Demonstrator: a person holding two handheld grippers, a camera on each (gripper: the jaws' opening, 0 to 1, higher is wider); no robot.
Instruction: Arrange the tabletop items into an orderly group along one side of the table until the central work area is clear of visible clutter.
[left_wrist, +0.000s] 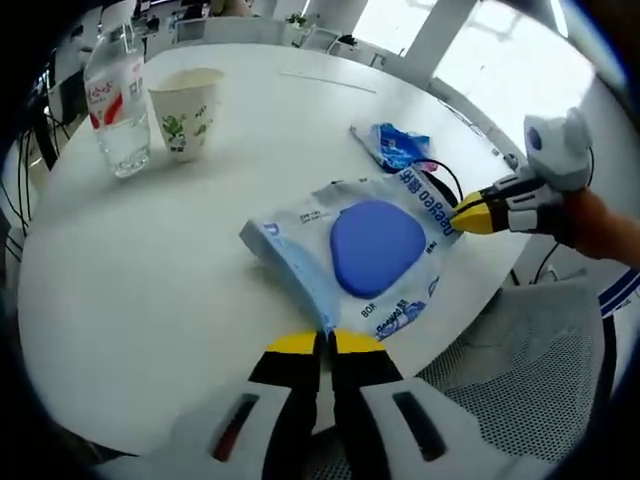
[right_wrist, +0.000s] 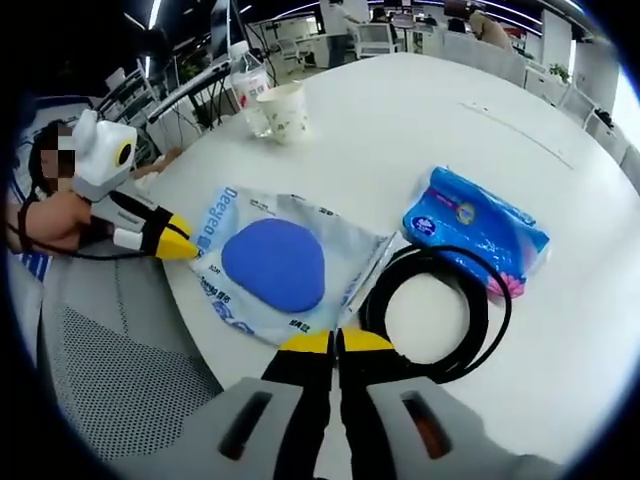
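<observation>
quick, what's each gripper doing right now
Left gripper: shut on the near edge of the pale blue plastic wipes pack with the dark blue lid.
Right gripper: shut on the same pack's opposite edge.

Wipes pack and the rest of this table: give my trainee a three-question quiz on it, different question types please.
1. True or false: both grippers, left and right, are shut on edges of the wipes pack.
2. Which thing stands beside the paper cup? A) water bottle B) black cable C) tissue packet
3. Fill in: the black cable lies in a ____ next to the tissue packet.

Key: 1 true; 2 A; 3 coil
</observation>
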